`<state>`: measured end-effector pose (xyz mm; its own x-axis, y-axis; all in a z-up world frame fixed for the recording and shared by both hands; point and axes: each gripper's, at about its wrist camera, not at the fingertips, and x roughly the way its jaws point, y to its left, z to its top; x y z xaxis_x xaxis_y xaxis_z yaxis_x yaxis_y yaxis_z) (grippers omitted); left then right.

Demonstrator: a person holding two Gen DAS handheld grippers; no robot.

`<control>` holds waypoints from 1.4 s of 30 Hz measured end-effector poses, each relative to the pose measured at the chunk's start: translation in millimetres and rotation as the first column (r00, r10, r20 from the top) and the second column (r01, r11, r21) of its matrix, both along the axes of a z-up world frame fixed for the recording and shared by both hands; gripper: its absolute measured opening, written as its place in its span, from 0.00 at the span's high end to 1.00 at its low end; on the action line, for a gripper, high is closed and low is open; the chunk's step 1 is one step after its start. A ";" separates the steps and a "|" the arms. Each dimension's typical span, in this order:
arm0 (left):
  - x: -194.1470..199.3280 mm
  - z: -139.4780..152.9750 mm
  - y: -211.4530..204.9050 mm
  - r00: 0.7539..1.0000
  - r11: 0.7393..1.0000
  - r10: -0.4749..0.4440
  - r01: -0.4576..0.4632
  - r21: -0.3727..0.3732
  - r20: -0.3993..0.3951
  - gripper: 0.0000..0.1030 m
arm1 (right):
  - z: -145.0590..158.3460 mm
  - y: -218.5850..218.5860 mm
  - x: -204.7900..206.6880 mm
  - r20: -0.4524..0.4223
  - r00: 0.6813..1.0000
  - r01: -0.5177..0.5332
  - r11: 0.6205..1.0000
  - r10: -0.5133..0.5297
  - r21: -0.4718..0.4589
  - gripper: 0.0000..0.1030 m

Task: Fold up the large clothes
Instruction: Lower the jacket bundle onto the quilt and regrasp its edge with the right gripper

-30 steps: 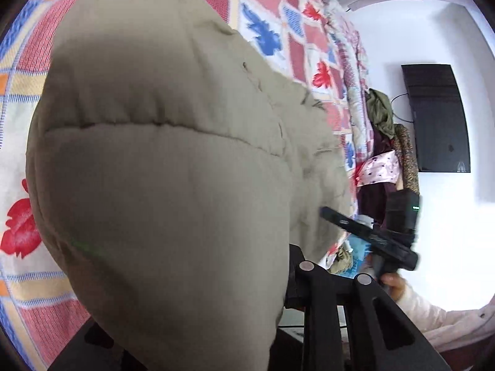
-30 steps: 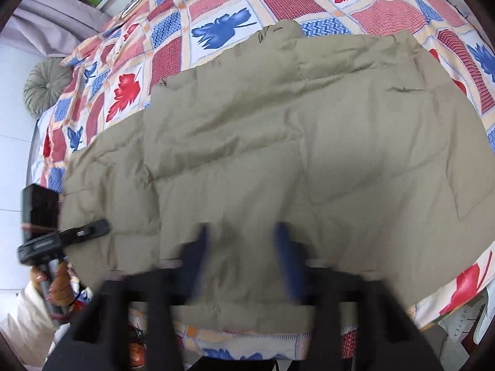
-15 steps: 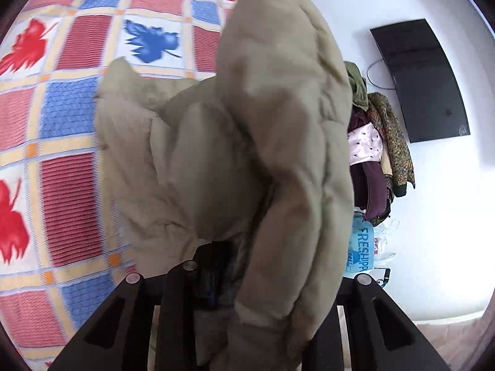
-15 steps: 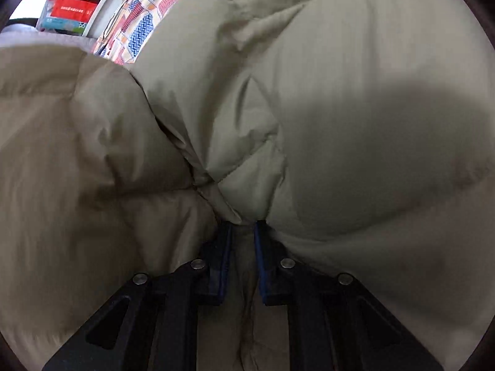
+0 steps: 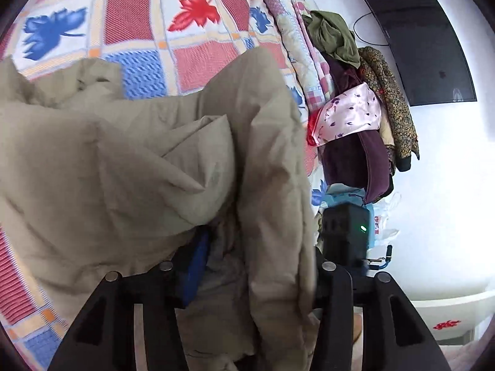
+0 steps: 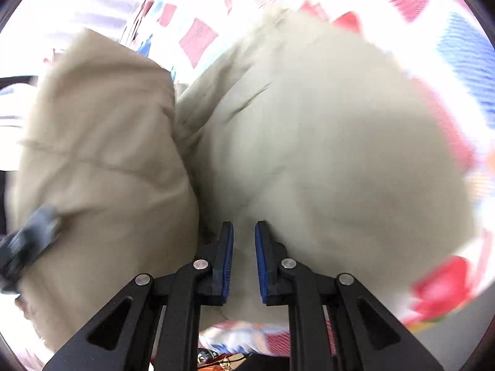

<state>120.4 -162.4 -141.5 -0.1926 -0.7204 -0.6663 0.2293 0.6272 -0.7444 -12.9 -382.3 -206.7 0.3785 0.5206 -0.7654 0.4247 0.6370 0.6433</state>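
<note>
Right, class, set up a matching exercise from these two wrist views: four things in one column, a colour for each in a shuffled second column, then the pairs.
Things:
1. puffy jacket
2. wall screen
3. satin cloth on the clothes pile
4. gripper pads

Colours:
A. blue
B. khaki
C. black
D. pale pink with dark sprigs

Pairs: 1-B, 2-C, 3-D, 4-A

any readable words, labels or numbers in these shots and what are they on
None can be read.
Blue plastic bag beside the bed: print hidden behind the other gripper.
Red mark on the white surface, lower right: too small to read.
Right wrist view: motion-blurred, no text visible.
</note>
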 end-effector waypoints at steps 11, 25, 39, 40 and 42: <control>4.4 -73.9 -62.0 0.996 0.996 -0.073 0.076 0.045 -0.053 0.27 | 58.6 -38.4 -63.8 0.116 0.993 0.029 0.999 -0.025 -0.035 0.14; 18.6 18.8 -32.3 0.932 0.976 0.046 -0.119 0.181 0.361 0.27 | 35.8 17.1 -35.6 0.080 0.987 -0.137 0.989 0.141 -0.052 0.74; 40.9 -56.6 58.6 0.851 0.844 0.301 -0.448 0.295 0.429 0.27 | 74.7 13.1 -26.9 0.068 0.963 -0.210 0.881 0.262 -0.423 0.86; 42.5 -57.9 44.6 0.854 0.852 0.281 -0.432 0.296 0.438 0.27 | 75.1 6.3 -29.8 0.057 0.967 -0.202 0.880 0.250 -0.430 0.86; 43.0 -56.8 13.9 0.860 0.867 0.234 -0.396 0.304 0.453 0.27 | 69.3 -6.9 -37.2 0.029 0.976 -0.182 0.876 0.217 -0.446 0.86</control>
<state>163.4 -148.5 -198.3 0.3332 -0.3759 -0.8647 0.1883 0.9251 -0.3296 -50.1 -389.2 -137.4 0.3680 0.2090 -0.9060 0.2200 0.9272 0.3033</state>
